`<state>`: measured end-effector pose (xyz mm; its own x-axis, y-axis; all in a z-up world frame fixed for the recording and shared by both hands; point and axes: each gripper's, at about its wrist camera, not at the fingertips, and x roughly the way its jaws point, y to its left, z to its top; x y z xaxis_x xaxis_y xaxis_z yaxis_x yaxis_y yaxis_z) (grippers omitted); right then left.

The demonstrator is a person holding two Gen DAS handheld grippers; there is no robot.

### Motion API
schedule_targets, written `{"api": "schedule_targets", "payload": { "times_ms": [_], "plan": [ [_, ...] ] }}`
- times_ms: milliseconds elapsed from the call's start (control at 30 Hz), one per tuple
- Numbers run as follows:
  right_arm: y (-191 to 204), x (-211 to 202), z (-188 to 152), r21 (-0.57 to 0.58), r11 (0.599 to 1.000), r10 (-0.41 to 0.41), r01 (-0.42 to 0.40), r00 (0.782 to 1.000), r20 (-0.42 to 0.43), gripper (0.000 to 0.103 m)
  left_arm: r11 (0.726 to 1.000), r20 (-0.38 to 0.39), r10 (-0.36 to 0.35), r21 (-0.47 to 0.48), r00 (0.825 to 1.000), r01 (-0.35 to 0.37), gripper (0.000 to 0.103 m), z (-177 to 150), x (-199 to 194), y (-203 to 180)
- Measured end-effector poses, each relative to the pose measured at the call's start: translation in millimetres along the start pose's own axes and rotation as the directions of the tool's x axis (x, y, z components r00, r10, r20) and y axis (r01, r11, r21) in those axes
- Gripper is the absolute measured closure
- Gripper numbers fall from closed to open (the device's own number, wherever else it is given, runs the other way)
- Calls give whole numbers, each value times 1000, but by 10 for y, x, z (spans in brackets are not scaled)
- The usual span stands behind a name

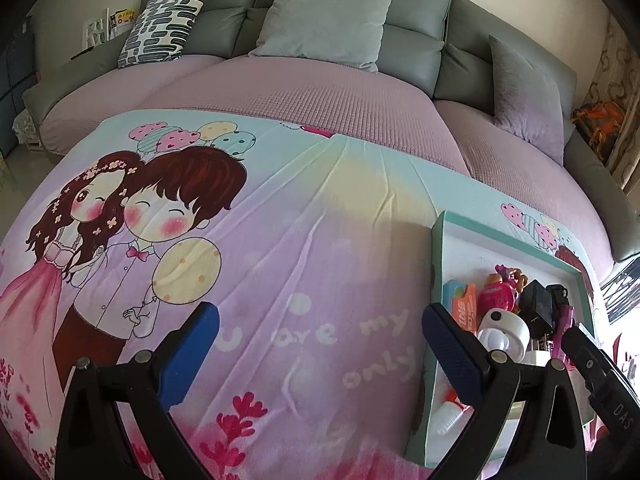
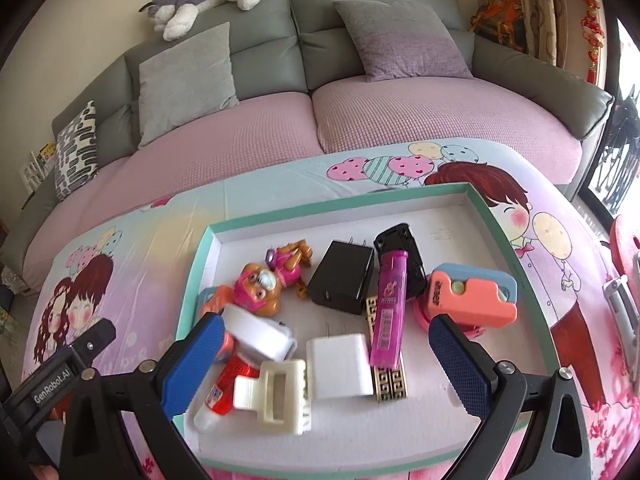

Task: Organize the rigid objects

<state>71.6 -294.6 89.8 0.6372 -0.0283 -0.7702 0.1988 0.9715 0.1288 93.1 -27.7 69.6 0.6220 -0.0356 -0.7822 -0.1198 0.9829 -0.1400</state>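
We see both tongs released and empty: the right tongs (image 2: pixel 324 364) hang over the teal-rimmed tray (image 2: pixel 516 240) holding the white charger (image 2: pixel 340 366), black adapter (image 2: pixel 342 280) and pink lighter (image 2: pixel 388 308); the left tongs (image 1: pixel 320 354) hover beside that tray over the cartoon cloth (image 1: pixel 300 220)

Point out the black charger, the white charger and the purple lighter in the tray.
black charger (image 2: pixel 342 282), right wrist view, on its top face.
white charger (image 2: pixel 340 366), right wrist view, middle of its broad face.
purple lighter (image 2: pixel 388 308), right wrist view, on the labelled body.
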Motion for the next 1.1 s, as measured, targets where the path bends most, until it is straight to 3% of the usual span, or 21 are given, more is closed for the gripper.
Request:
{"api": "schedule_targets", "payload": {
  "times_ms": [433, 767, 1100],
  "plan": [
    [33, -239, -504, -56, 998, 1, -3, 999, -45, 0, 994, 56, 98, 46, 994, -101, 2, -376, -423, 228],
    [53, -398, -819, -118, 993, -29, 23, 998, -51, 0, 986, -7, 115, 124, 993, -113, 2, -777, -491, 186],
    [9, -327, -1079, -126, 991, -58, 43, 992, -114, 0, 983, -77, 122, 147, 990, -109, 2, -1033, -373, 275]
  ]
}}
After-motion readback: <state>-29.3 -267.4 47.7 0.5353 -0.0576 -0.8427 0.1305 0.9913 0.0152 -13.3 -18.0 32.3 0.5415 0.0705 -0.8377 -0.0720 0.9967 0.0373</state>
